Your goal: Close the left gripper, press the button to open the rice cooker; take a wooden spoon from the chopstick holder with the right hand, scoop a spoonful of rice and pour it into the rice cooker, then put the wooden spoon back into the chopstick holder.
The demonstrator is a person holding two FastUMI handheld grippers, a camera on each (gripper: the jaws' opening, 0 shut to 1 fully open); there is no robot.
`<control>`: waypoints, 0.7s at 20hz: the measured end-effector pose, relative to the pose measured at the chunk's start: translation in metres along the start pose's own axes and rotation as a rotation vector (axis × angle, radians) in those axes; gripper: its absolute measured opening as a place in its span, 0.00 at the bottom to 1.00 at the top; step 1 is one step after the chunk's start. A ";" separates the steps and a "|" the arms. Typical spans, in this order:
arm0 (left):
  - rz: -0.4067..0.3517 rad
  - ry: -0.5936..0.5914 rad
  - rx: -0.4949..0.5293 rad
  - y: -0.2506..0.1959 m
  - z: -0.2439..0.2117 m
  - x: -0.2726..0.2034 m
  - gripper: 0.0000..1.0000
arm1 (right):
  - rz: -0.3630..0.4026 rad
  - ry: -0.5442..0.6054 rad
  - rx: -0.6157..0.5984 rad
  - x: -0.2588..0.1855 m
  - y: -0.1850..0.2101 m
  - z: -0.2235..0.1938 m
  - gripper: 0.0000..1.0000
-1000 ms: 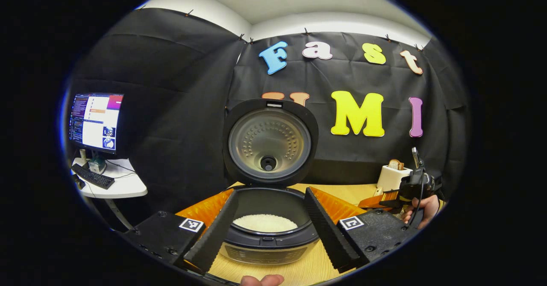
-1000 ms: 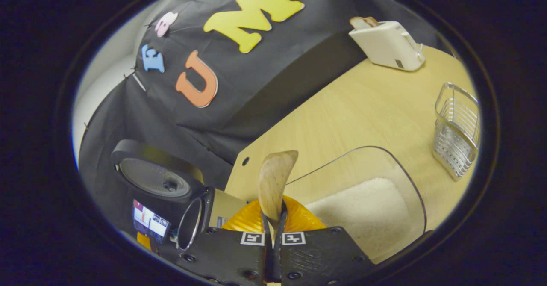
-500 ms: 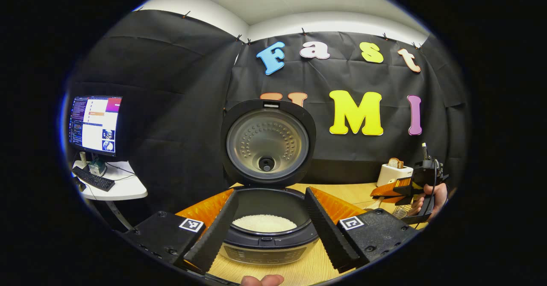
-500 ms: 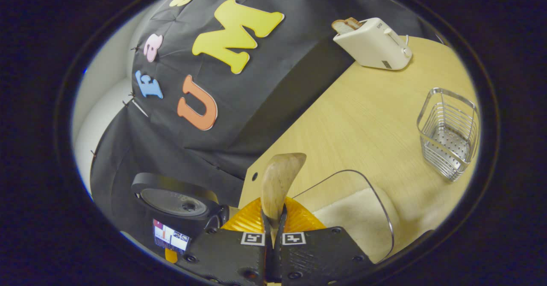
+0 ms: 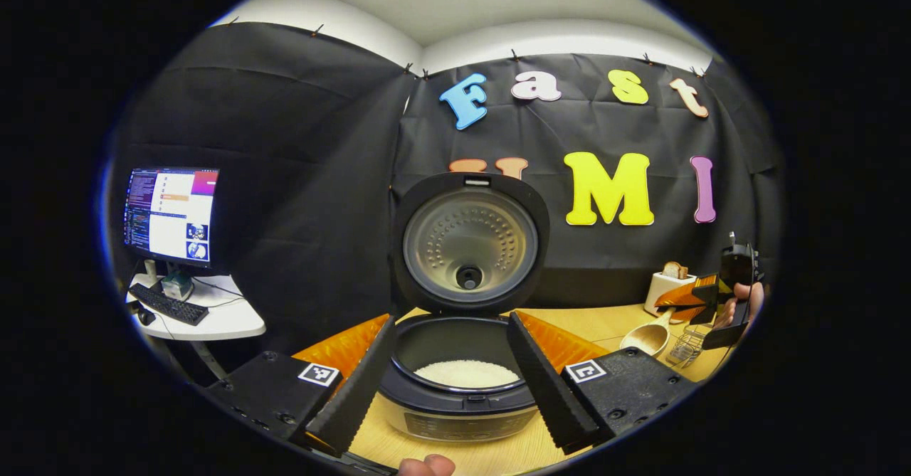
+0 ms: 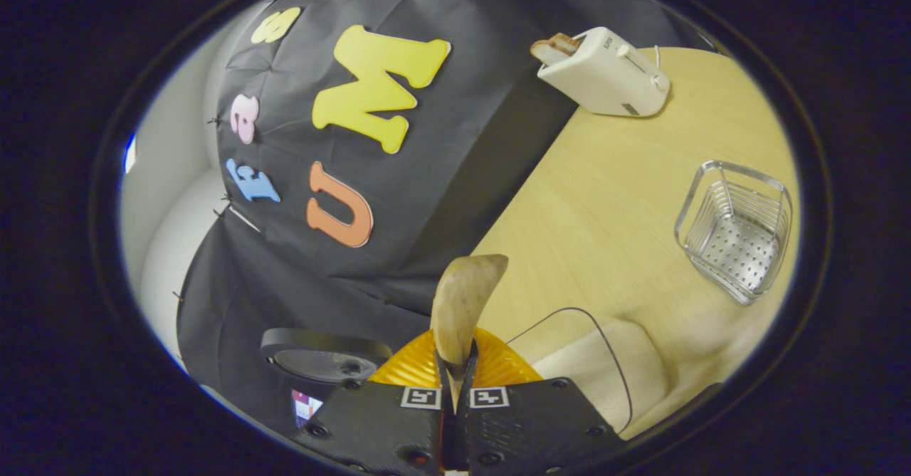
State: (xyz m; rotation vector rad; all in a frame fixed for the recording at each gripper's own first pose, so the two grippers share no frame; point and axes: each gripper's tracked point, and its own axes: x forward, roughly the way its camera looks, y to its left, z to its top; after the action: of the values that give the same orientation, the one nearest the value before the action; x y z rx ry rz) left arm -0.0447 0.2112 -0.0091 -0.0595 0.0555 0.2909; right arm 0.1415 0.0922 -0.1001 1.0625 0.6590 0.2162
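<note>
A white toaster point(image 6: 603, 72) holding a bread slice point(image 6: 554, 47) stands far ahead and right of the jaws, on the wooden table point(image 6: 605, 205).

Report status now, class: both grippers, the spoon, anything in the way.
Left gripper open, framing the open rice cooker. Right gripper shut on wooden spoon, up over the table. Wire holder empty; nothing seen between spoon and holder.

Readable text — none that counts

Square coded tags point(image 6: 420, 397) sit on the right gripper point(image 6: 453, 390) — patterns, not words; the toaster's point(image 6: 605, 70) small mark is too blurred.
</note>
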 end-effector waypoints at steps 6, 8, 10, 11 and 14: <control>0.044 0.010 0.020 0.020 -0.003 -0.002 0.99 | 0.110 0.102 0.062 0.015 0.060 -0.029 0.00; 0.055 0.005 0.010 0.028 -0.001 -0.004 0.99 | 0.137 0.128 0.046 0.026 0.083 -0.040 0.00; 0.061 0.002 -0.002 0.033 -0.001 -0.007 0.99 | 0.164 0.141 0.031 0.035 0.105 -0.052 0.00; 0.067 0.001 -0.003 0.037 -0.001 -0.007 0.99 | 0.171 0.147 0.024 0.041 0.114 -0.058 0.00; 0.079 -0.004 0.001 0.047 0.001 -0.009 0.99 | 0.164 0.148 -0.025 0.060 0.133 -0.076 0.00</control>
State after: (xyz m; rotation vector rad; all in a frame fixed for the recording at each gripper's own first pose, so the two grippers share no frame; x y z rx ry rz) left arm -0.0673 0.2537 -0.0102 -0.0555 0.0544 0.3699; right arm 0.1624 0.2408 -0.0333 1.0839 0.7000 0.4474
